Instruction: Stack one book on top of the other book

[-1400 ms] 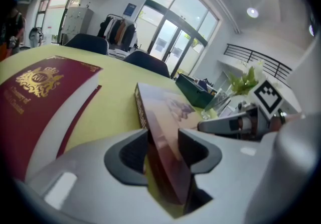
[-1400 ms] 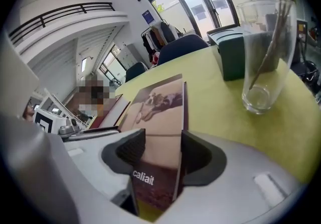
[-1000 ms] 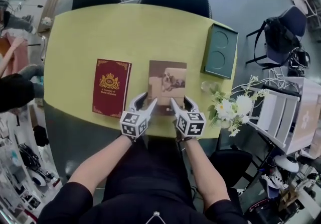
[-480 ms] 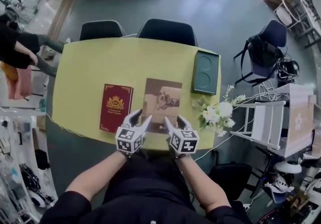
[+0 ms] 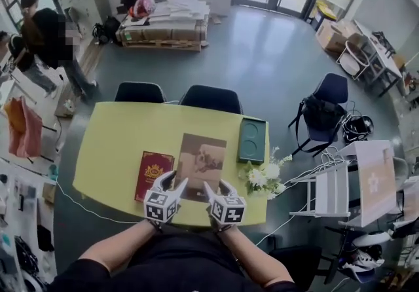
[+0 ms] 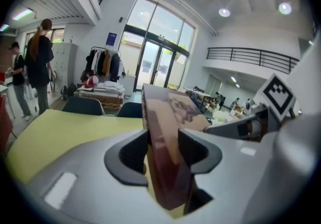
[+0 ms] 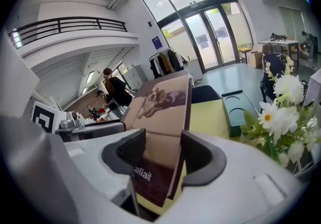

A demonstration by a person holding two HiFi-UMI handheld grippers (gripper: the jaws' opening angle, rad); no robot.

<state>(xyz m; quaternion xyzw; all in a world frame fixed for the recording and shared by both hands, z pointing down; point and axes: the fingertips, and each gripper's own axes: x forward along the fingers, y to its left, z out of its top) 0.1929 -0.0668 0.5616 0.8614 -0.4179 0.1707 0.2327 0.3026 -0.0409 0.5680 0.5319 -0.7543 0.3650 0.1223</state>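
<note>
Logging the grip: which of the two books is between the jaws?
The brown dog-picture book, clamped in the left gripper and right gripper; the red book lies free.

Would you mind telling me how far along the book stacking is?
Done: the left claw and right claw grip the brown book at its near edge. In hand: it seems tilted up off the yellow table. Remaining: setting it on the red book, lying uncovered alongside.

White lettering "aliait" on the dark lower band of the brown book [image 7: 159, 115]
</note>
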